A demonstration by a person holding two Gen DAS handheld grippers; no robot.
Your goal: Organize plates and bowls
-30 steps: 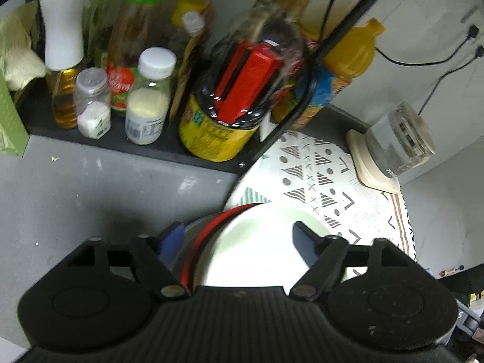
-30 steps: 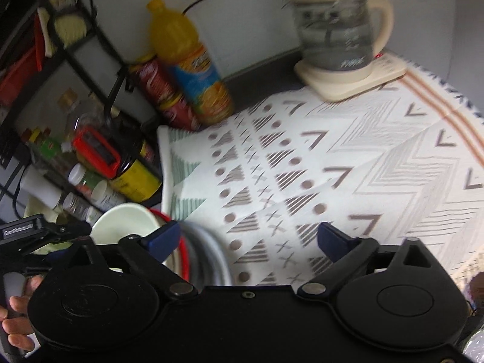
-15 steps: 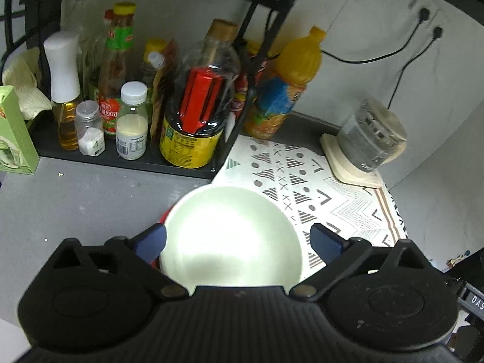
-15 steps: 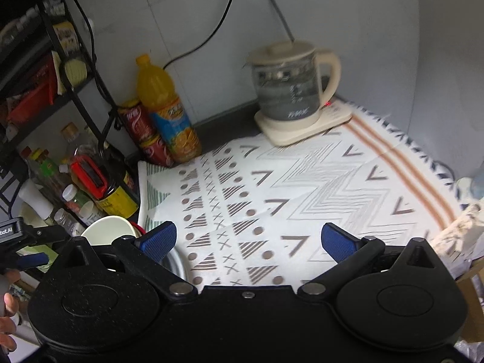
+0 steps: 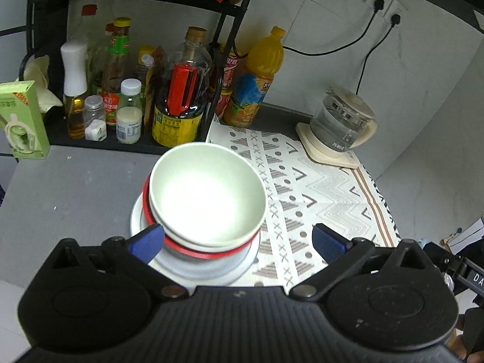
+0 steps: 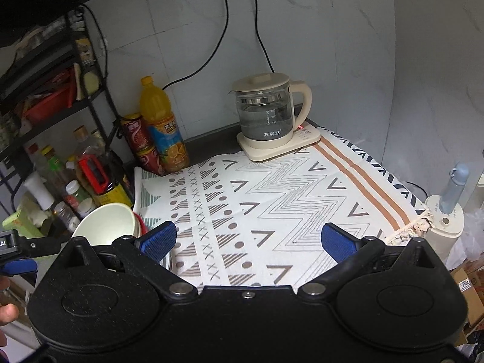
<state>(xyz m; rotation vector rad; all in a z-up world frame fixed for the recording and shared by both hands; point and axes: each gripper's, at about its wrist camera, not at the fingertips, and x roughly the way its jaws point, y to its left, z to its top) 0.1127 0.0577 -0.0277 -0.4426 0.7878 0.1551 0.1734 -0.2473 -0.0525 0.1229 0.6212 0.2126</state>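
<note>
A pale green bowl [image 5: 208,192] tops a stack: a white bowl under it, then a red-rimmed dish [image 5: 181,246], then a white plate [image 5: 211,272] on the grey counter. My left gripper [image 5: 237,240] hovers above and behind the stack, open wide, its blue pads clear of the bowl. The right wrist view catches the same green bowl [image 6: 104,222] at the left, beside the left finger of my right gripper [image 6: 248,239], which is open over the patterned cloth [image 6: 272,199] with nothing between its pads.
A black rack [image 5: 224,39] with sauce bottles, a dark soy bottle [image 5: 181,90] and a green box [image 5: 21,118] stands behind the stack. An orange juice bottle [image 6: 161,127], red cans and a glass kettle [image 6: 269,118] line the back wall. Cords hang from wall sockets.
Both grippers have pulled back and risen from the stack. The left jaws have spread wider and let go of the green bowl, which now rests on the stack.
</note>
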